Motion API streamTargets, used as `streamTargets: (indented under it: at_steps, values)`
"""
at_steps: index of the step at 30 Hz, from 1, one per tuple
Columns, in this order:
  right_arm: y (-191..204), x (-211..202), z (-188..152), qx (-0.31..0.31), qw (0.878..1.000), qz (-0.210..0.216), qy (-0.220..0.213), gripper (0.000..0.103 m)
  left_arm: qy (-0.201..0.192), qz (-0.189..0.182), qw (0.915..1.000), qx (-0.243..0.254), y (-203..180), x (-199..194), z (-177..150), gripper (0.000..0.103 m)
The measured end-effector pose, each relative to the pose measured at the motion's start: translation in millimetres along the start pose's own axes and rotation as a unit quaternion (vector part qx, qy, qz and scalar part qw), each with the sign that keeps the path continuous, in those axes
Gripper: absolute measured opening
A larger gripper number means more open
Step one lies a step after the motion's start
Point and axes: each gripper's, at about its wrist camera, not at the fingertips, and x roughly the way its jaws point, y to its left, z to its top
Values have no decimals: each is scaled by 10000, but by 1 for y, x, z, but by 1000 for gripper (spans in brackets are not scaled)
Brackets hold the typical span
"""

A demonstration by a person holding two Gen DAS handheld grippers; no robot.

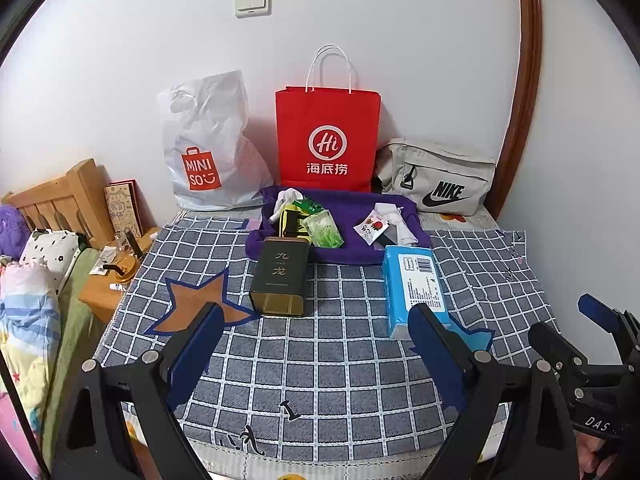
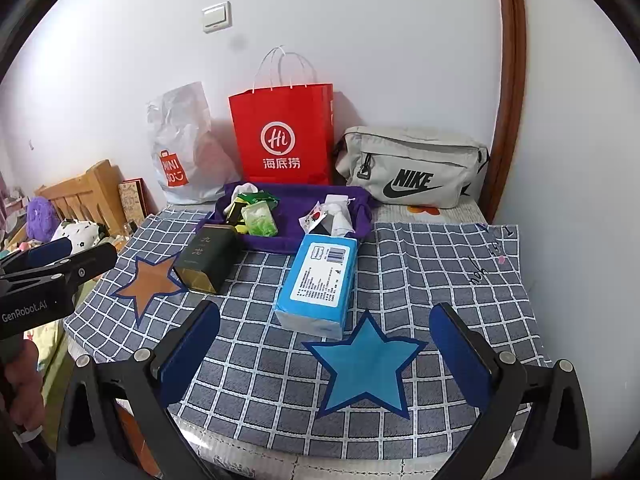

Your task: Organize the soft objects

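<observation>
Checked grey cloth (image 1: 320, 360) covering the table, bearing a brown star (image 1: 192, 304) at left and a blue star (image 2: 364, 364) at right. Far edge, against the wall, left to right: white Miniso plastic bag (image 1: 208, 148), red paper bag (image 1: 328, 136), grey Nike pouch (image 1: 440, 176). Just near of these, a purple tray (image 1: 344, 216) holding small soft items: green packets (image 1: 324, 232), white cloth pieces (image 1: 288, 196), a small printed sachet (image 1: 372, 226). Dark tea tin (image 1: 280, 276) lying on the cloth, its far end touching the tray's near left edge. Blue tissue pack (image 2: 320, 280) lying just near of the tray's right end, beside the blue star. Left gripper (image 1: 316, 324): released, jaws wide, grasping nothing, above the cloth. Right gripper (image 2: 324, 328): released, jaws wide, empty, straddling the blue star.
</observation>
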Motion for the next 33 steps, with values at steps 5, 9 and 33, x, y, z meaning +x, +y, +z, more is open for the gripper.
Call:
streamTargets:
  at_steps: [5, 9, 33]
  values:
    - [4, -2, -2, -85, 10000, 39, 5, 103, 13, 6, 10000, -16, 0, 0, 0, 93]
    - [7, -2, -2, -131, 9999, 43, -1, 103, 34, -2, 10000, -3, -1, -1, -2, 93]
    - [8, -2, -6, -145, 9999, 56, 0, 103, 51, 2, 10000, -21, 1, -2, -4, 93]
